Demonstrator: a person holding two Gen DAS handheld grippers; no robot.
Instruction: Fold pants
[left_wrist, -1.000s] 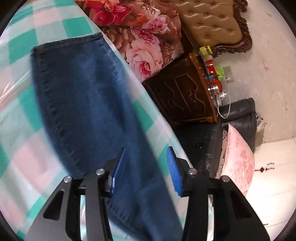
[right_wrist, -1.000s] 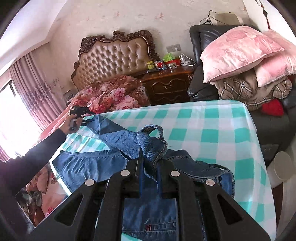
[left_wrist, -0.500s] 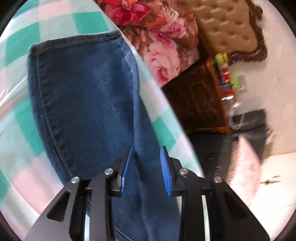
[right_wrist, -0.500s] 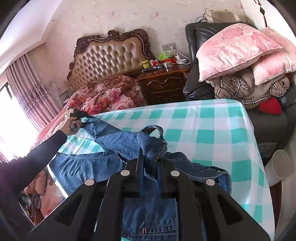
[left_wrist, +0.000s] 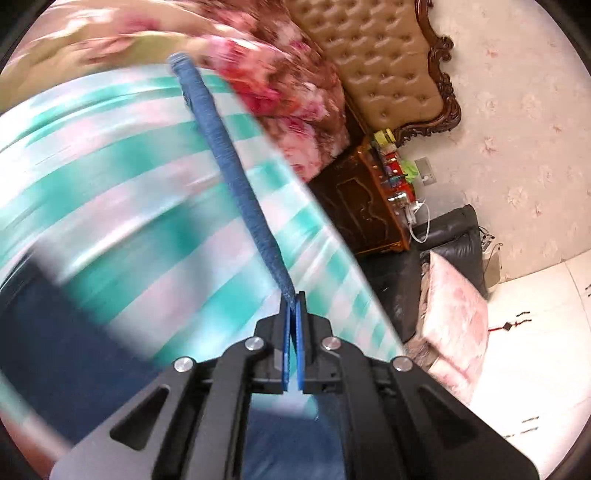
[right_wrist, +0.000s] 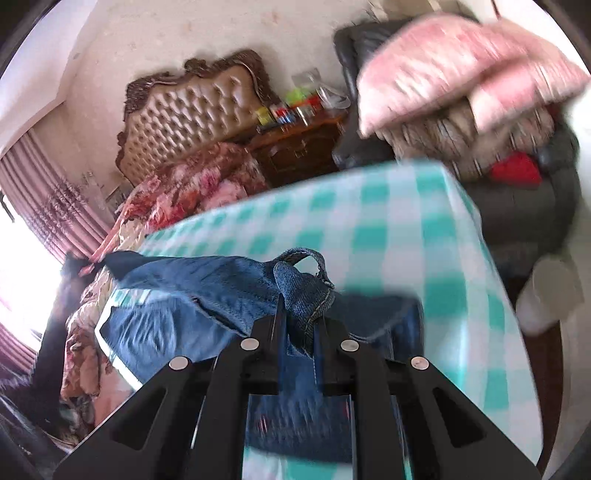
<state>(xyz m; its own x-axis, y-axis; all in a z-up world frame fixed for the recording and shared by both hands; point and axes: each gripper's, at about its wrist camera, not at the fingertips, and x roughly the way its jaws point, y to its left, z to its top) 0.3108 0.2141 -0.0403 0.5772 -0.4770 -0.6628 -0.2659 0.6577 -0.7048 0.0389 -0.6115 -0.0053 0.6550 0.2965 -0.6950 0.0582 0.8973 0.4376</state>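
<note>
Bedroom setting: tufted tan headboard (left_wrist: 380, 62) in a carved dark frame, floral bedspread (left_wrist: 291, 92), dark wooden nightstand (left_wrist: 365, 206) carrying small items, black leather chair (left_wrist: 454, 236), pale patterned wallpaper. The desk (left_wrist: 122, 192) was covered in a teal-and-white checked cloth.

Left wrist view: heavy motion blur over the cloth. The left tongs (left_wrist: 293, 325) were closed on an edge of the jeans (left_wrist: 232, 162); blue pads pressed together with denim between them. From the grip the fabric ran taut, seen edge-on as a narrow blue band, up and away above the desk. More dark denim lay blurred at lower left. No legible writing; the nightstand items were too small to read.

Right wrist view: blurred at the right side. The right tongs (right_wrist: 301, 314) were clamped on a bunched fold of the jeans (right_wrist: 207, 288) at the waistband, a belt loop (right_wrist: 304, 256) standing up just beyond the tips. The rest of the garment lay spread toward the left edge of the desk (right_wrist: 388, 221), part lifted. A small red mark on the denim near the bottom was unreadable. Pink pillows (right_wrist: 454, 62) sat stacked on the chair (right_wrist: 517, 206).
</note>
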